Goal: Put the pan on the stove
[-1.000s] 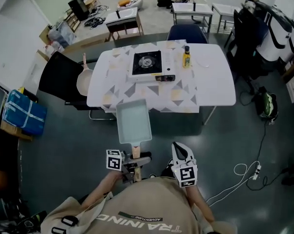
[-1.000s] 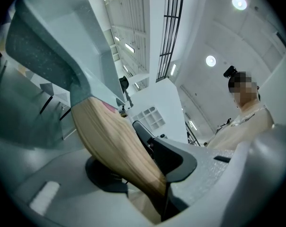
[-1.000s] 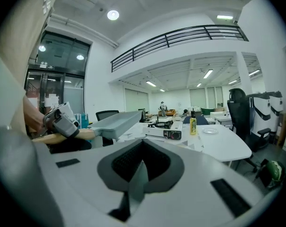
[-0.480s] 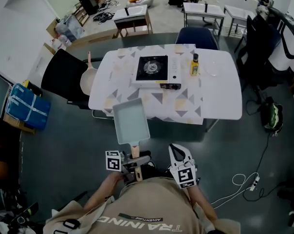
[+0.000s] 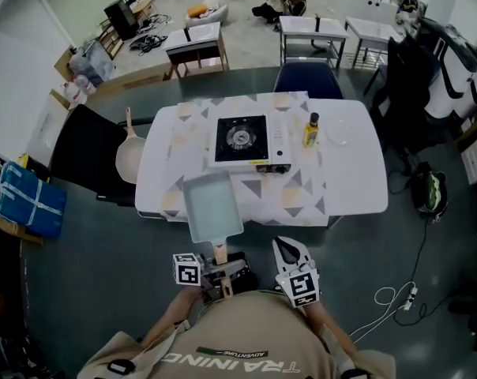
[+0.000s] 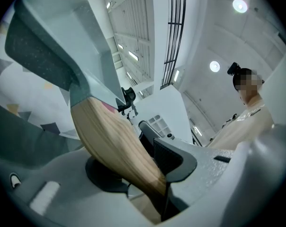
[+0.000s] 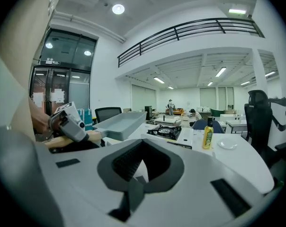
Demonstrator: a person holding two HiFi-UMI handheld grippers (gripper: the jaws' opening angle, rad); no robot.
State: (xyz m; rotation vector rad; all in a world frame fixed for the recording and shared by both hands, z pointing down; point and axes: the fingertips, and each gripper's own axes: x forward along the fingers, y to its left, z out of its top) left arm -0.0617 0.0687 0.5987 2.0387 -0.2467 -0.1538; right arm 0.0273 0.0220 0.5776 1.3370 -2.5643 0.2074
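Head view: left hand-held gripper (image 5: 220, 268) grasps the rectangular pan (image 5: 213, 206) by its handle; gas stove (image 5: 242, 140) lies beyond its far end; right hand-held gripper (image 5: 287, 249) clenched, empty.

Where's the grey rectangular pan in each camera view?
Head view: pan lower centre, over the table's near edge.
Left gripper view: pan upper left, handle between the fingers.
Right gripper view: pan left of centre.
Shared landmark: stove, beyond the pan in head and right gripper views.
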